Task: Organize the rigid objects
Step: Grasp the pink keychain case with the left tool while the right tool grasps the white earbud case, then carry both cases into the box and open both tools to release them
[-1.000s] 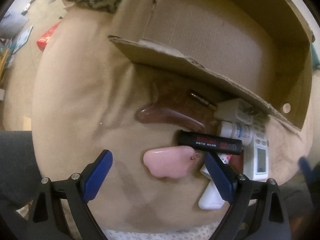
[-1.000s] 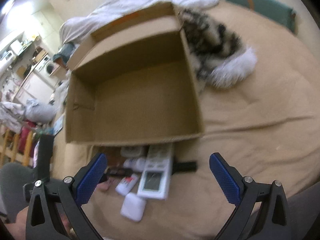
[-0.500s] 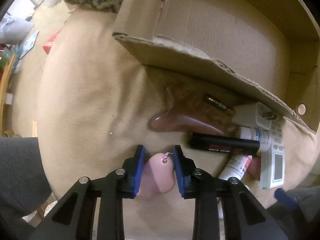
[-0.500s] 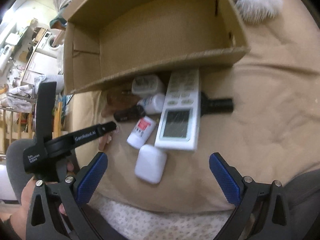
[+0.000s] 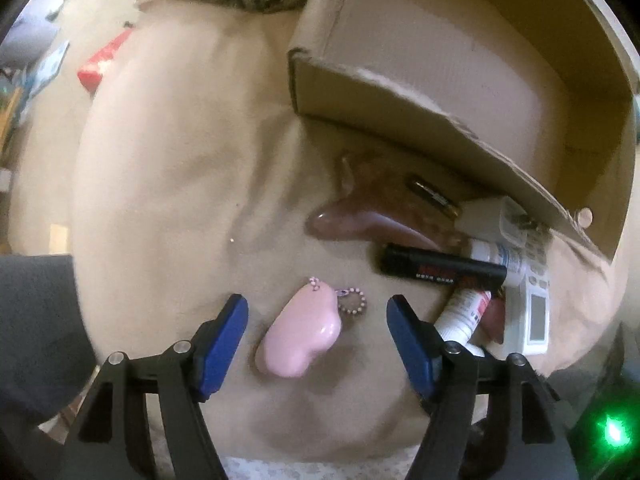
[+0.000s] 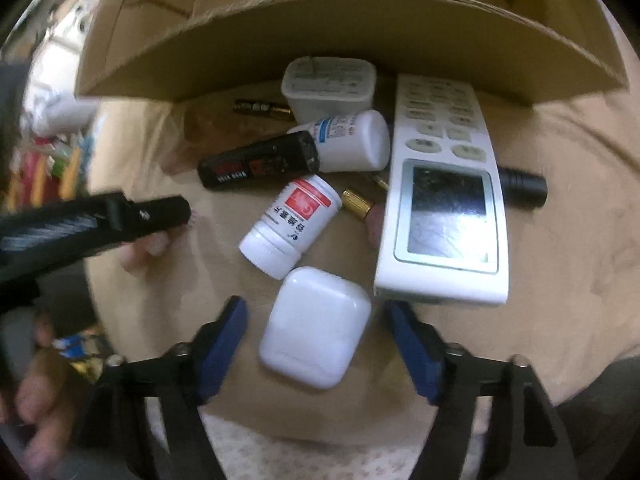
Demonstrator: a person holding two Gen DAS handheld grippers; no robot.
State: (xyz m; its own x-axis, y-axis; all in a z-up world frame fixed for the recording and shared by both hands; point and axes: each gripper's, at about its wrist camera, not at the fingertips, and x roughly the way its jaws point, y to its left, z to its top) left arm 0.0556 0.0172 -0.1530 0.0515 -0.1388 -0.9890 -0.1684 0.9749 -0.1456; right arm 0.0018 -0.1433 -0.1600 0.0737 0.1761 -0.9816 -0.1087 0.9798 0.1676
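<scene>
Left gripper (image 5: 316, 318): jaws wide, straddling the glossy pink cloud-shaped keychain charm (image 5: 299, 332) on the tan blanket (image 5: 160, 200); neither pad touches it. Its bead chain (image 5: 352, 300) lies at the charm's far right.

Right gripper (image 6: 316, 322): jaws wide around the white rounded earbud case (image 6: 315, 326), no contact visible.

Just beyond the case: white pill bottle with red label (image 6: 290, 222), black rectangular stick with red print (image 6: 260, 165), second white bottle with blue label (image 6: 348, 140), white charger block (image 6: 328, 88), white remote with LCD screen (image 6: 444, 200) on the right.

All sit on the blanket at the near wall of the open brown cardboard box (image 6: 340, 20), none inside.
</scene>
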